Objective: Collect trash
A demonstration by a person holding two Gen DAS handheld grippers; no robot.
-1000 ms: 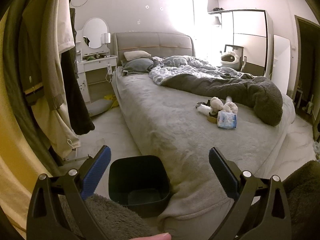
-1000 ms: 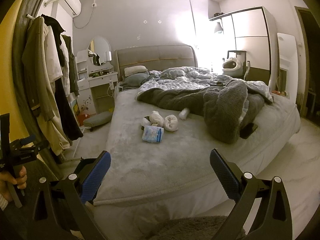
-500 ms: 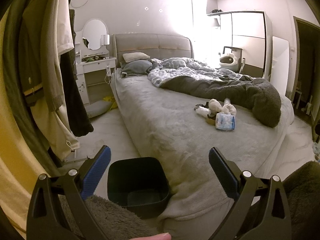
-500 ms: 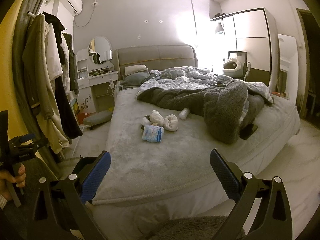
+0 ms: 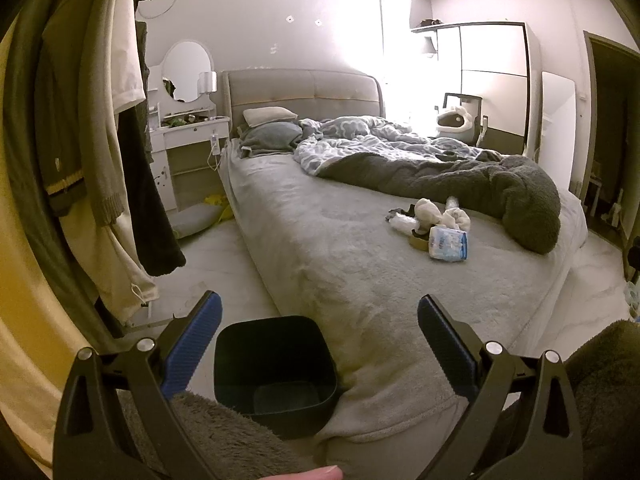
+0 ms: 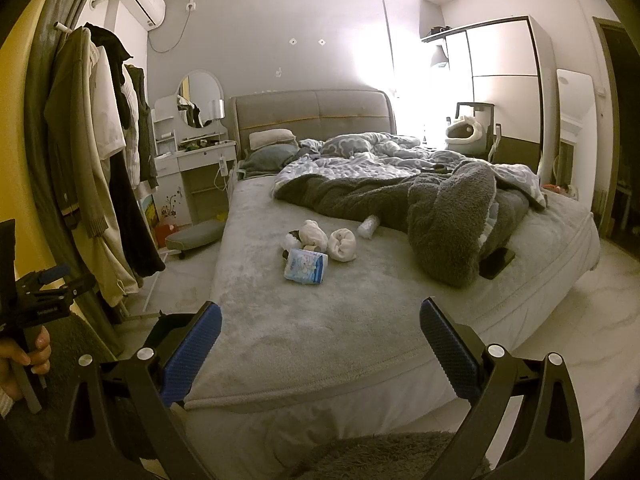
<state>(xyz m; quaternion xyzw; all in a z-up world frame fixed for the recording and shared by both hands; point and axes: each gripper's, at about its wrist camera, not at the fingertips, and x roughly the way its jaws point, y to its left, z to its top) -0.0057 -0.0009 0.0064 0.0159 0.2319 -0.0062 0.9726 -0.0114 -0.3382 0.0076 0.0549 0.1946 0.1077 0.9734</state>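
I had both tools up at the foot of the bed (image 6: 304, 328), nothing picked up yet, so I judged this was the approach step, before the first pickup. The left gripper (image 5: 319, 318) had its blue fingers (image 5: 192, 344) spread wide and empty, and the right gripper (image 6: 320, 320) was the same, fingers (image 6: 448, 350) wide with only bedding between them.

The trash sat in one small cluster on the grey bed cover, near the dark fleece blanket (image 6: 448, 224) but apart from it. In the right wrist view I could make out a blue-and-white packet (image 6: 305, 265) at the front, two crumpled white wads (image 6: 342, 244) just behind it and touching each other or nearly so, and a small clear wrapper or bottle (image 6: 368, 226) closer to the blanket. Something dark lay under the wads; I could not tell what it was.

The black bin (image 5: 276, 364) stood on the floor against the corner of the bed, directly below the left gripper, and looked empty.

The cluster was well out of reach of either gripper. As I read it, the next move called for carrying the right gripper forward over the bed to the packet, the nearest and most exposed piece, lowering the fingers around it without pinching the plush cover, then bringing it back to the bin.
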